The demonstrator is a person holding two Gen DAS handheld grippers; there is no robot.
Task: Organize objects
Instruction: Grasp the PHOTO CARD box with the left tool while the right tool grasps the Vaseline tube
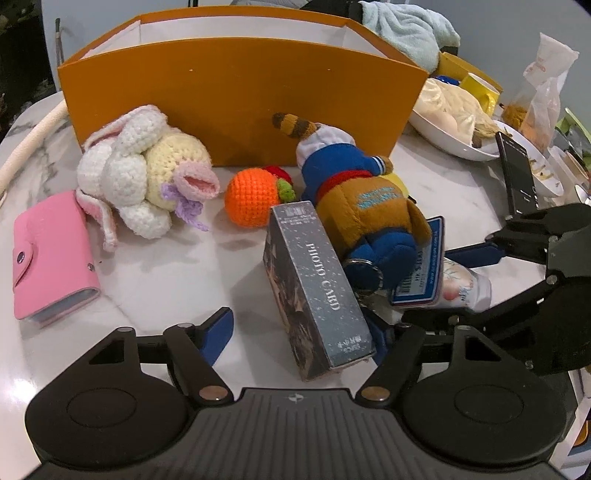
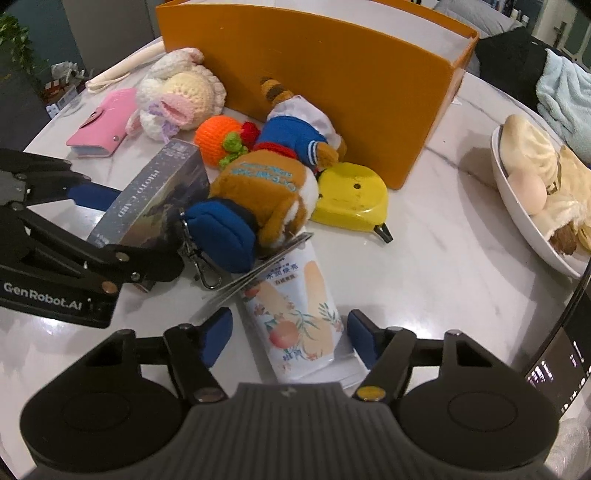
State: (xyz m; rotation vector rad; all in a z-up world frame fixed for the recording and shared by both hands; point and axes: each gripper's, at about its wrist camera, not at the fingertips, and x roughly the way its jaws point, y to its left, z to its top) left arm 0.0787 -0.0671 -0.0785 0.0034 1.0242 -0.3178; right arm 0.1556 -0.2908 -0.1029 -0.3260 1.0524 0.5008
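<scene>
My left gripper [image 1: 299, 336] stands open around a grey "PHOTO CARD" box [image 1: 317, 288] lying on the marble table; its left pad [image 1: 218, 332] is clear of the box and the right pad is hidden behind it. My right gripper [image 2: 290, 332] straddles a white flowered tube [image 2: 299, 314], with a thin gap at the left pad [image 2: 218, 332]. A brown plush in blue clothes [image 1: 362, 199] lies across both, in front of the orange box [image 1: 240, 92]. A crocheted bunny [image 1: 147, 177], a crocheted orange [image 1: 251, 201] and a pink card wallet [image 1: 51, 254] lie to the left.
A yellow tape measure [image 2: 349, 197] sits by the orange box's corner. A white bowl [image 2: 517, 206] of buns stands at the right, with a dark phone [image 1: 517, 173] near it. A pale blue towel [image 1: 406, 29] lies behind, a cream cord [image 1: 29, 144] at far left.
</scene>
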